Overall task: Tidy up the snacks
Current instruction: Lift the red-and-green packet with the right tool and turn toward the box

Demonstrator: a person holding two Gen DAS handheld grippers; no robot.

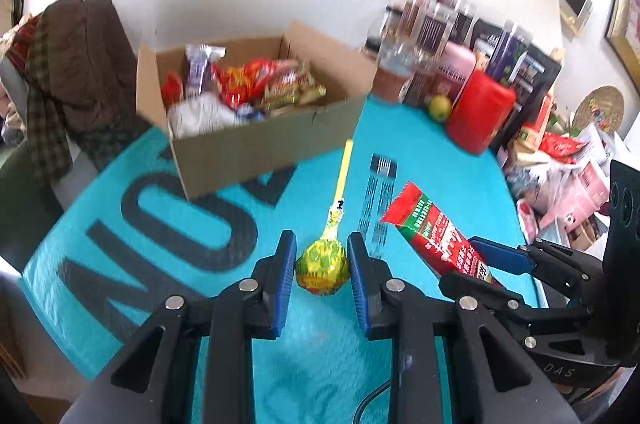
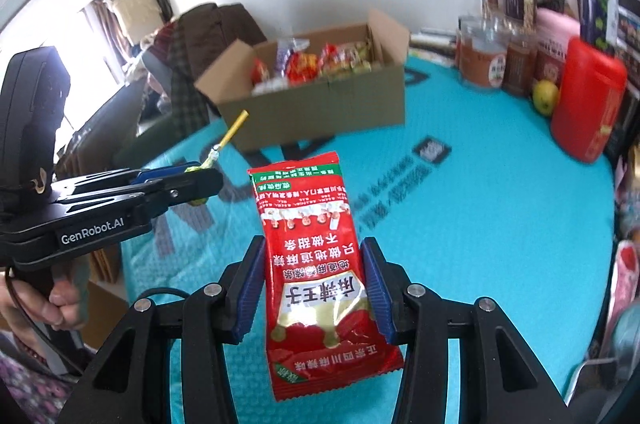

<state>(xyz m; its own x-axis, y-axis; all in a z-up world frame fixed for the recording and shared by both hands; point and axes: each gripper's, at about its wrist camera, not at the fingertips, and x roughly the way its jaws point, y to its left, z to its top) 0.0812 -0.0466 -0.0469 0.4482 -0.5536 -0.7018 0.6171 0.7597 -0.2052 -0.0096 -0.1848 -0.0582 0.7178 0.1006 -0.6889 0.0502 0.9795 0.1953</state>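
Teal printed tablecloth (image 1: 168,224); red canister (image 1: 480,111), yellow-green fruit (image 1: 439,107), brown coat (image 1: 88,63) draped behind

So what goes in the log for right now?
left gripper: shut on lollipop | right gripper: shut on red packet | box: not reached

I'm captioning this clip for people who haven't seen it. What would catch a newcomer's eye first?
First, the red snack packet clamped in the right hand-held gripper, and the yellow-green lollipop pinched by the left hand-held gripper, stick pointing away. Behind both, an open cardboard box heaped with snacks sits on the bright turquoise tablecloth.
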